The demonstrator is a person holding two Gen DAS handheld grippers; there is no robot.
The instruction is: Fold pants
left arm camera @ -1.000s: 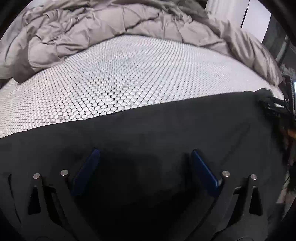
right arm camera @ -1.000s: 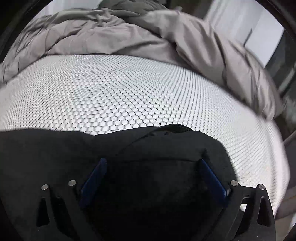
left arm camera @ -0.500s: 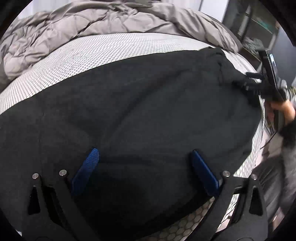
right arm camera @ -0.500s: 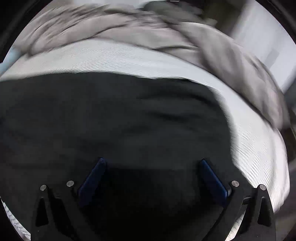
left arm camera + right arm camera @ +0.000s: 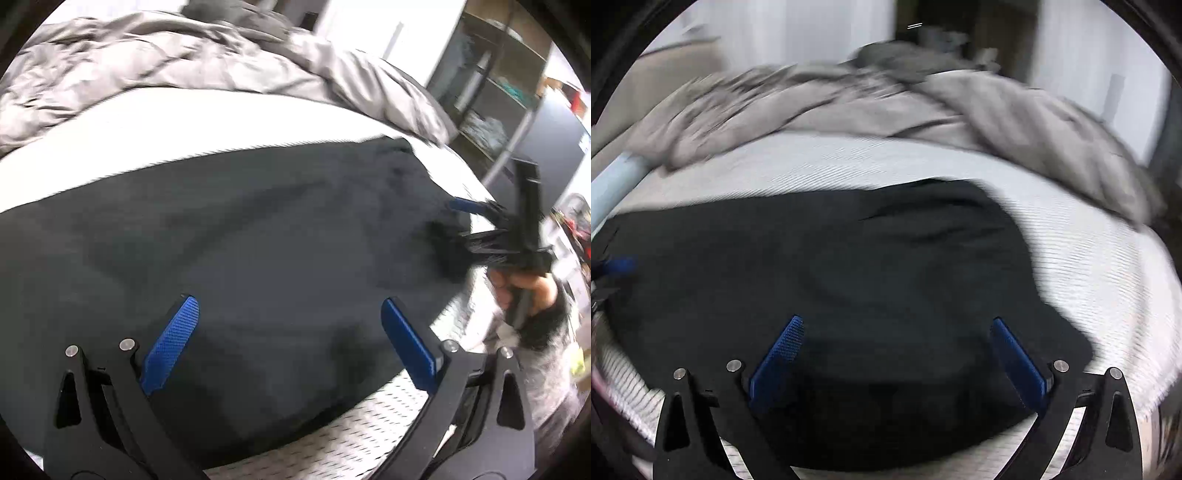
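Observation:
The black pants [image 5: 258, 251] lie spread flat across the white honeycomb-patterned mattress [image 5: 184, 122]; they also fill the middle of the right wrist view [image 5: 849, 280]. My left gripper [image 5: 291, 339] is open and empty, hovering above the near edge of the pants. My right gripper [image 5: 897, 354] is open and empty above the pants' other end. The right gripper also shows in the left wrist view [image 5: 465, 210] at the pants' far right edge, held by a hand. A blue fingertip of the left gripper [image 5: 617, 266] shows at the left edge of the right wrist view.
A rumpled grey duvet [image 5: 166, 62] is heaped along the far side of the bed, also seen in the right wrist view [image 5: 886, 107]. Dark shelving [image 5: 491, 96] stands beyond the bed's right side. The mattress front edge [image 5: 369, 435] is just below my left gripper.
Both grippers have pulled back and up from the pants. More of the pants and mattress front edge now shows. The jaws stayed open.

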